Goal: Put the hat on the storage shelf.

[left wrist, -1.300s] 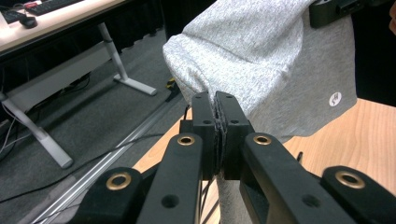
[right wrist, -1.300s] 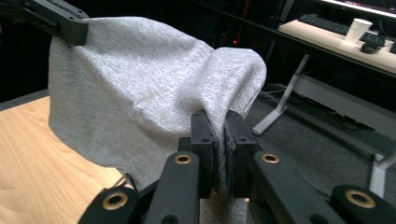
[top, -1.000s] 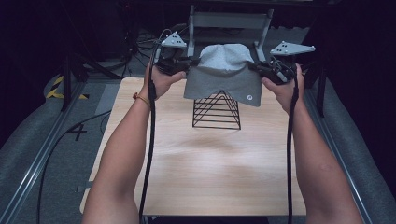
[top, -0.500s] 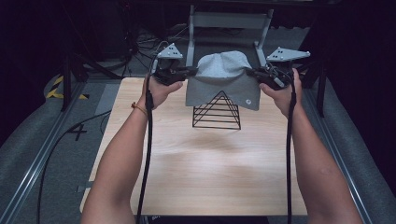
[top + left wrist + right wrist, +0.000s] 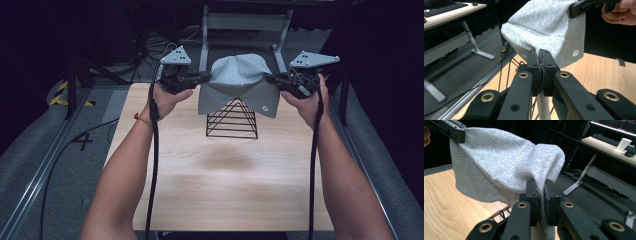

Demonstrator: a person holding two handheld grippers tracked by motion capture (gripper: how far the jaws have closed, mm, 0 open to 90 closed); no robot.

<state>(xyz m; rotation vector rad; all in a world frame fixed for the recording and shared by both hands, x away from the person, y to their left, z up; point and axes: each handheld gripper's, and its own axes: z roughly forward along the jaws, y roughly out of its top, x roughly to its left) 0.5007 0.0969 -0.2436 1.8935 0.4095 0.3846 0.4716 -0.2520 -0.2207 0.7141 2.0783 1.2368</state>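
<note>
Left gripper [image 5: 202, 77] and right gripper [image 5: 272, 79], jaws clenched on a grey cloth [image 5: 240, 82], hold it above a wire rack [image 5: 232, 120].

One grey cloth [image 5: 240, 85] – a single piece, hanging in the air above one black wire rack [image 5: 232, 120] shaped like a pyramid. Two tongs: the left tongs [image 5: 202, 77] and the right tongs [image 5: 272, 80], each pinched onto an edge of that cloth. One grey three-cornered plate sits on each – two in all. One wooden tabletop [image 5: 225, 185]. Two forearms, two hands, two trailing cables. One white paper cup [image 5: 624, 144] on a desk in the right gripper view
</note>
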